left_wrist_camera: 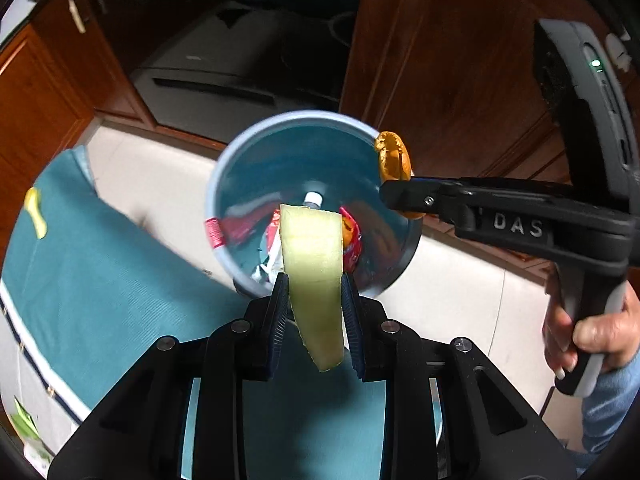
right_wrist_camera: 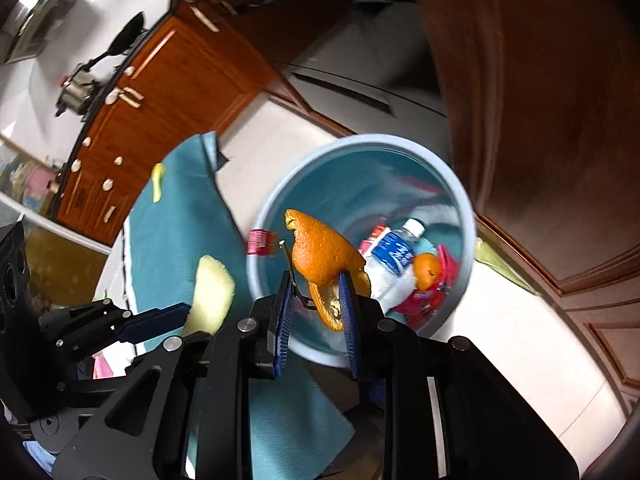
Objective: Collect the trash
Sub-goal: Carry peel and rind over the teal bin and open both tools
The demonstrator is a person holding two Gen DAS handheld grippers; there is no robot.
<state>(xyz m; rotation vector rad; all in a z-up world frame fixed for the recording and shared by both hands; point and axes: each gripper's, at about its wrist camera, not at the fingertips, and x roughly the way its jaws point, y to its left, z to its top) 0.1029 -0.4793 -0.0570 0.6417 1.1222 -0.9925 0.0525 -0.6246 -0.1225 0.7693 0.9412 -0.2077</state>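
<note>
A pale green melon rind (left_wrist_camera: 314, 276) is pinched in my left gripper (left_wrist_camera: 314, 294), which hangs over the near rim of a blue trash bin (left_wrist_camera: 256, 136). The bin (right_wrist_camera: 360, 144) stands on the floor and holds a water bottle (right_wrist_camera: 394, 254), red wrappers (right_wrist_camera: 424, 300) and a piece of orange peel (right_wrist_camera: 428, 270). My right gripper (right_wrist_camera: 316, 292) is shut on a larger orange peel (right_wrist_camera: 320, 256) just above the bin's near edge. From the left wrist view the right gripper (left_wrist_camera: 394, 194) holds that peel (left_wrist_camera: 394, 156) at the bin's right rim. The left gripper (right_wrist_camera: 192, 312) with the rind (right_wrist_camera: 212, 296) shows at lower left.
A teal cloth (left_wrist_camera: 100, 264) covers the table beside the bin, with a yellow scrap (left_wrist_camera: 36, 212) lying on it. Brown wooden cabinets (right_wrist_camera: 168, 80) and a wooden door (left_wrist_camera: 440, 60) surround the pale tiled floor (right_wrist_camera: 500, 340). A person's hand (left_wrist_camera: 592, 328) grips the right handle.
</note>
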